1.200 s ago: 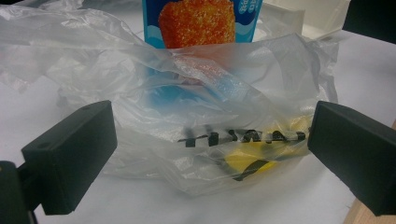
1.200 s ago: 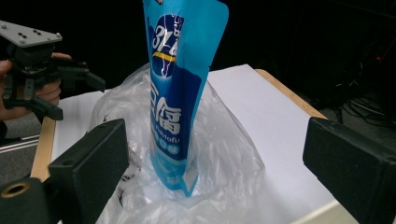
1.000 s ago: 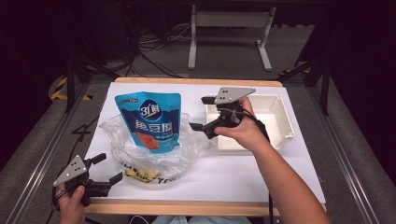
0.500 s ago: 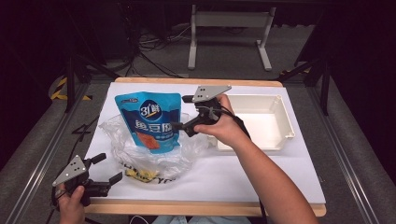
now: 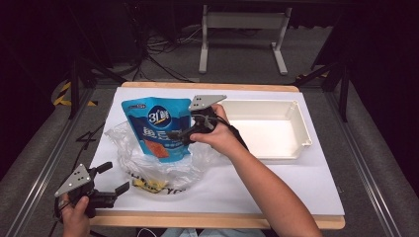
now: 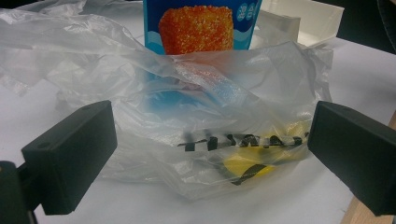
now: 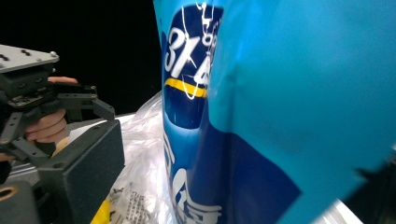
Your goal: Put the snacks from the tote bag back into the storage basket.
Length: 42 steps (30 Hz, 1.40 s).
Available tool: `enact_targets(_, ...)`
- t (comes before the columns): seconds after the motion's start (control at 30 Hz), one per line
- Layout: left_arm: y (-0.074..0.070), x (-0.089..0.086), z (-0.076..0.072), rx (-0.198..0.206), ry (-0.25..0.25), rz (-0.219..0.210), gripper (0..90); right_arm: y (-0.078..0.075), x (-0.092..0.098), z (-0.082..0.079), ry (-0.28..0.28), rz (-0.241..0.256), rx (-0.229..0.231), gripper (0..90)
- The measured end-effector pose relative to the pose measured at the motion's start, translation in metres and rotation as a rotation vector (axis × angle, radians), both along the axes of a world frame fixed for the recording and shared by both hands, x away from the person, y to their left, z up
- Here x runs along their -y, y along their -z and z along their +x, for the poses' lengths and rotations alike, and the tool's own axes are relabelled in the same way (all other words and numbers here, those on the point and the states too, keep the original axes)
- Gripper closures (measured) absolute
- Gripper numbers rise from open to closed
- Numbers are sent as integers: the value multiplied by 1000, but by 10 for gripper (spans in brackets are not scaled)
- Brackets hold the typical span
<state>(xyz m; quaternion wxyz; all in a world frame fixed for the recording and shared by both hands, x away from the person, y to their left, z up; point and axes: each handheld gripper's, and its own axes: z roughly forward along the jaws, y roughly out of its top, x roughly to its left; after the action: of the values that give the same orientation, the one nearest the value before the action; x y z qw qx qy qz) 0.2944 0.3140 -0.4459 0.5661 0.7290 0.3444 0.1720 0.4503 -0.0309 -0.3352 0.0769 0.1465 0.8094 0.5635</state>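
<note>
Waiting at the near left corner of the white-covered counter (image 5: pixel 306 182), the left gripper (image 5: pixel 111 183) sits low in the person's left hand (image 5: pixel 76 217), its jaws spread wide and holding nothing. Along those jaws, in the left gripper view, lies the crumpled clear plastic bag (image 6: pixel 196 116), just ahead of the tips, with a yellow and black printed item (image 6: pixel 247 163) inside its near edge.

Further right, the tall blue stand-up snack pouch (image 5: pixel 158 126) stands upright in the bag's open mouth, its long axis roughly vertical and its printed face towards the person. From the high view its lower part is tucked behind the plastic while the top rises clear of it.

Right of that, the right gripper (image 5: pixel 180 133), carried in the person's right hand (image 5: pixel 220 138), has its jaws at the pouch's right edge, about mid-height. The right gripper view shows one jaw standing off the blue film on one side, with the pouch between; the other jaw is mostly hidden, so I cannot tell whether they have closed on it. This hand is plainly the nearer to the pouch.

Far right, the shallow white plastic tray (image 5: pixel 301 133) lies empty, just beside that forearm.
</note>
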Motion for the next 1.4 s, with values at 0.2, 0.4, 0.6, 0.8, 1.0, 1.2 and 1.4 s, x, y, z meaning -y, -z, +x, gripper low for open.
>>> enact_targets(0.2, -1, -1, 0, -2, 6, 7, 21, 16, -8, 3, -6, -10, 11, 53)
enact_targets(0.4, -1, -1, 0, 7, 8, -3, 21, 26, -18, 1, -15, -29, 55, 69)
enact_targets(0.6, -1, -1, 0, 9, 10, 0, 20, 31, -19, 1, -6, -30, 76, 79)
enact_targets(0.8, -1, 0, 0, 4, 9, 1, 20, 37, -20, 3, -3, -61, 90, 88)
enact_targets(1.0, -1, -1, 0, 4, 11, 1, 20, 47, -21, 6, -2, -102, 65, 116)
enact_targets(1.2, 0, -1, 0, 4, 8, -2, 20, 53, -23, 8, -40, -121, 39, 280)
enact_targets(1.4, 0, -1, 0, 4, 7, -4, 20, 52, -24, 7, -82, -186, 66, 486)
